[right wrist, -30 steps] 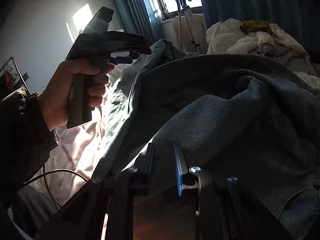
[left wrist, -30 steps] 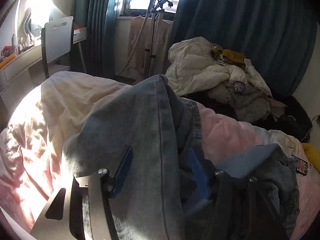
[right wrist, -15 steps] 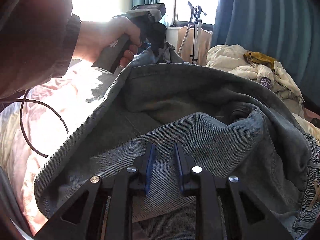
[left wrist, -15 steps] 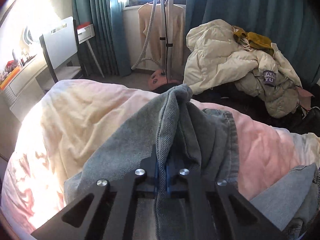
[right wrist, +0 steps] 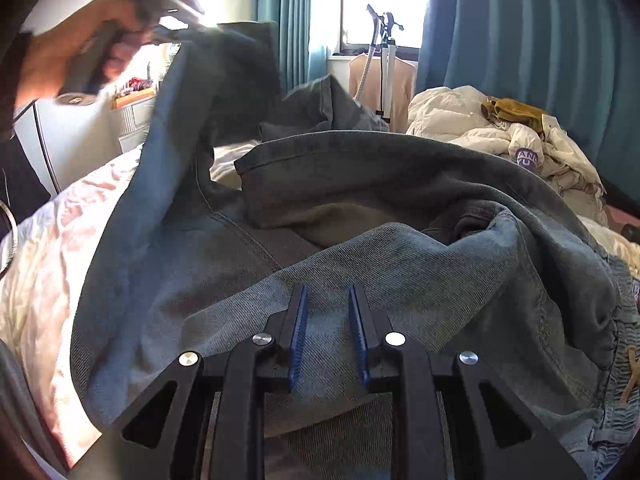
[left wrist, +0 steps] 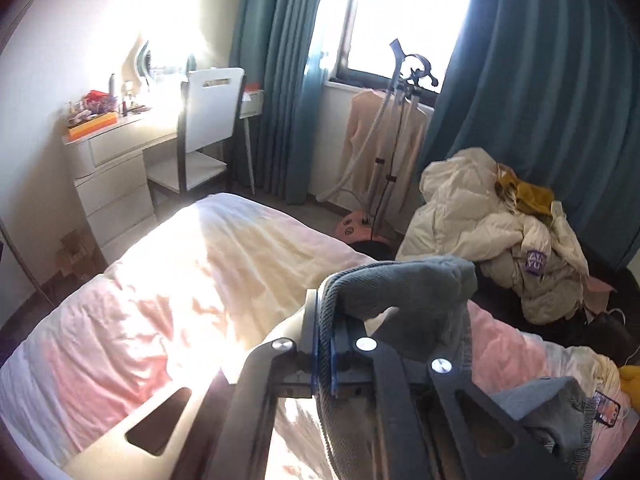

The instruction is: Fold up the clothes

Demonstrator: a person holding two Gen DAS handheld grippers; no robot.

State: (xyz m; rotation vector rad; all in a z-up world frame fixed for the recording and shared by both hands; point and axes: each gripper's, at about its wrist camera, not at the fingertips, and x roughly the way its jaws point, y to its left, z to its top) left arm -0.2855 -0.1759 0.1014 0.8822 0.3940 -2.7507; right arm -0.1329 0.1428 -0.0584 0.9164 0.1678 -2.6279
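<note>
Step in hand: lifting jeans (right wrist: pixel 360 208) off the bed (left wrist: pixel 168 288) to spread them. Left gripper (left wrist: pixel 325 344) jaws pinching a denim edge, raised. Right gripper (right wrist: pixel 326 320) jaws slightly apart over denim; grip apparently loose. Next: pull taut, lay flat.

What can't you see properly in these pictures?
- Left gripper, right wrist view: motion blur smears it and the hand holding it.
- Blue-grey denim jeans, both views: their full shape is lost in bunched folds and cut off by the bottom edge.
- Small bottles on the white dressing table, left wrist view: too small and washed out by sun glare.
- Purple label on the cream padded jacket: lettering partly folded away.
</note>
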